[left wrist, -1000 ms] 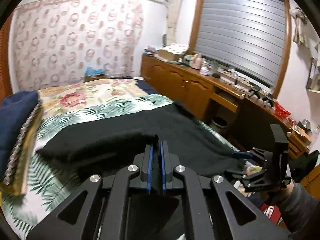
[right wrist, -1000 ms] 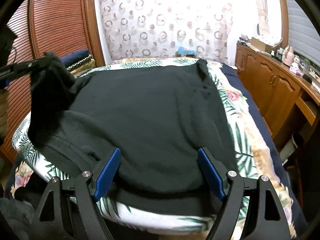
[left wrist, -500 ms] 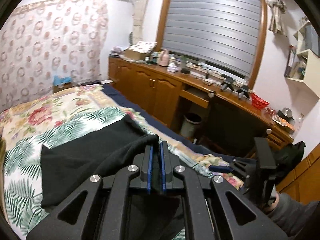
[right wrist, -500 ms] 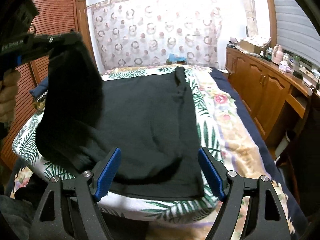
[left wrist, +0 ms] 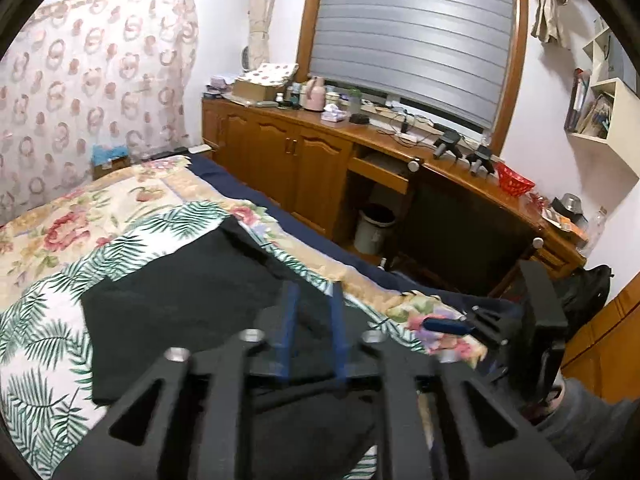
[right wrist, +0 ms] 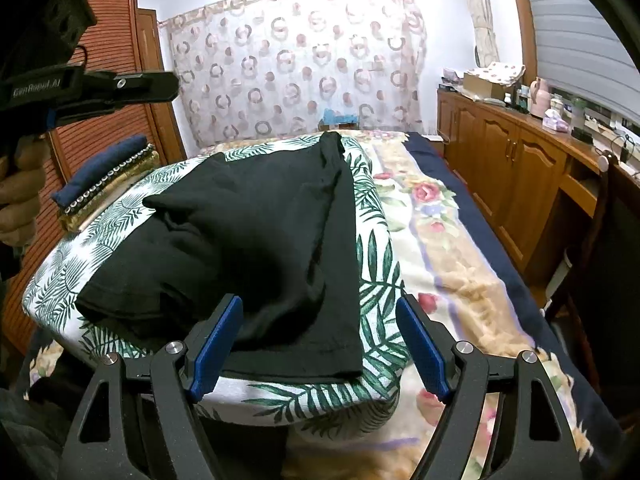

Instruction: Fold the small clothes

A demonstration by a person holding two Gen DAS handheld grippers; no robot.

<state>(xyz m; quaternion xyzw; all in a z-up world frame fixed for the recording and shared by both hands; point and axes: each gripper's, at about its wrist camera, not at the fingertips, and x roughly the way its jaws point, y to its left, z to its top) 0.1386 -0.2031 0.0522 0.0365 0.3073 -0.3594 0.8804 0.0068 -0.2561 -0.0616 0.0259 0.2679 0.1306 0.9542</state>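
Right wrist view shows the black T-shirt (right wrist: 256,248) lying on the palm-leaf cloth (right wrist: 376,280) that covers the near end of the bed (right wrist: 472,280), with one side already turned over onto the body, so the garment now makes a long strip whose long axis runs away from me toward the curtain (right wrist: 296,72). My right gripper (right wrist: 318,344) hangs over the near hem with its jaws spread wide and nothing between the pads; the hem sits just ahead of and below the left pad, so this hand is the nearer one to the bottom edge. My left gripper (left wrist: 312,332) has just been letting go: its jaws have been opening, and in the left wrist view the blue pads stand slightly apart with the black fabric lying under them, not pinched. In the right wrist view that gripper is raised at the left, clear of the cloth. I judge the next fold turns on that long axis: the unfolded side or the near hem has to be picked up and carried across it.
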